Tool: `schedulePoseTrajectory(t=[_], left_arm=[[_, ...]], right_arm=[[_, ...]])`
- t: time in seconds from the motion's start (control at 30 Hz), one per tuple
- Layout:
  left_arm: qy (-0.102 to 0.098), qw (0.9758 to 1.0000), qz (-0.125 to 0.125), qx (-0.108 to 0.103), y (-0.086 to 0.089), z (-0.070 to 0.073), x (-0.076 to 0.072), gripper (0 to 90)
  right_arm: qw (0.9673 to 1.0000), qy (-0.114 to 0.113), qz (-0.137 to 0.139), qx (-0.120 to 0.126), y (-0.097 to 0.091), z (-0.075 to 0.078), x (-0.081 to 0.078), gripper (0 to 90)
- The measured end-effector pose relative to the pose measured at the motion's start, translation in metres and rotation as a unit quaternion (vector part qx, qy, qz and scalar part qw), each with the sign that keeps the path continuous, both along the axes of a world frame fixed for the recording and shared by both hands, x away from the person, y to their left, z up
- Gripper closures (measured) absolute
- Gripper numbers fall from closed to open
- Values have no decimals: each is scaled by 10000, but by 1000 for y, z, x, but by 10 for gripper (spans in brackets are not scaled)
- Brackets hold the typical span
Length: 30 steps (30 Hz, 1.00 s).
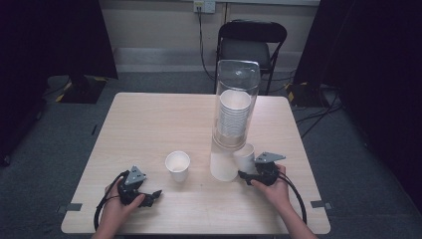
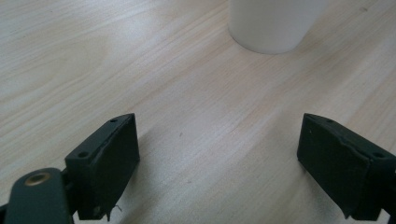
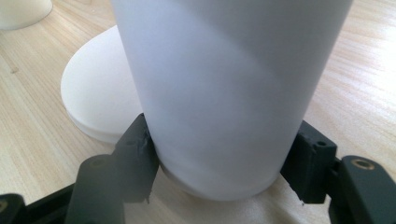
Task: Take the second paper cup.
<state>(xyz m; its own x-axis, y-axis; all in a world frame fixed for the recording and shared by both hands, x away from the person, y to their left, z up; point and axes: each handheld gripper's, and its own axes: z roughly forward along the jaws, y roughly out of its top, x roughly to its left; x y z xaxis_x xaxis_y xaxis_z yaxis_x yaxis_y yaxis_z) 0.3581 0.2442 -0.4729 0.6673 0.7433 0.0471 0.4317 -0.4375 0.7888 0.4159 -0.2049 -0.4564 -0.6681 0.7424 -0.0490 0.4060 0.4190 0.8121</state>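
Right gripper view: jaws closed on cup (image 3: 229, 93) near table's right edge; best lifted straight, gently. Left gripper (image 1: 141, 195) wide open, empty, near front-left corner.

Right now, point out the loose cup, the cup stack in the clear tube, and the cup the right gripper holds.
loose cup (image 1: 177, 166), high view, its side wall
cup stack (image 1: 234, 114), high view, mid-stack
held cup (image 3: 224, 93), right gripper view, its side wall

Light wood table (image 1: 149, 124), clear dispenser (image 1: 236, 99) w/ stacked cups, 1 loose cup (image 1: 177, 166)
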Motion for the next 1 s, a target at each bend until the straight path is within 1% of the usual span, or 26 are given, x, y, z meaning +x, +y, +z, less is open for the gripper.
schedulePoseTrajectory(t=[0.13,0.2,0.27,0.5,0.63,0.77,0.8,0.83,0.9,1.0], left_arm=[[-2,10000,2,2,0,0,0,123],[-1,10000,2,4,0,0,0,123],[-2,10000,2,2,0,0,0,123],[-1,10000,2,2,0,0,0,123],[-2,10000,4,2,0,0,0,124],[-2,10000,3,2,0,0,0,123],[-1,10000,-1,0,0,0,0,123],[0,10000,1,1,0,0,0,123],[-2,10000,2,2,0,0,0,123],[-1,10000,1,0,0,0,0,123]], right_arm=[[10000,8,-31,15,0,0,0,358],[9999,29,-50,-93,0,0,0,357],[9999,20,-54,-105,-1,-1,0,356],[9999,44,-66,-77,-2,-1,0,348],[9998,30,-120,-169,-2,-1,-1,284],[9997,11,-125,-203,-2,-1,-1,294],[9998,17,-116,-185,-2,-1,-1,334],[9997,-48,-56,-222,-2,-1,-2,338],[9995,-109,-3,-280,-2,-1,-2,344],[9997,-126,75,-203,-4,0,-3,347]])
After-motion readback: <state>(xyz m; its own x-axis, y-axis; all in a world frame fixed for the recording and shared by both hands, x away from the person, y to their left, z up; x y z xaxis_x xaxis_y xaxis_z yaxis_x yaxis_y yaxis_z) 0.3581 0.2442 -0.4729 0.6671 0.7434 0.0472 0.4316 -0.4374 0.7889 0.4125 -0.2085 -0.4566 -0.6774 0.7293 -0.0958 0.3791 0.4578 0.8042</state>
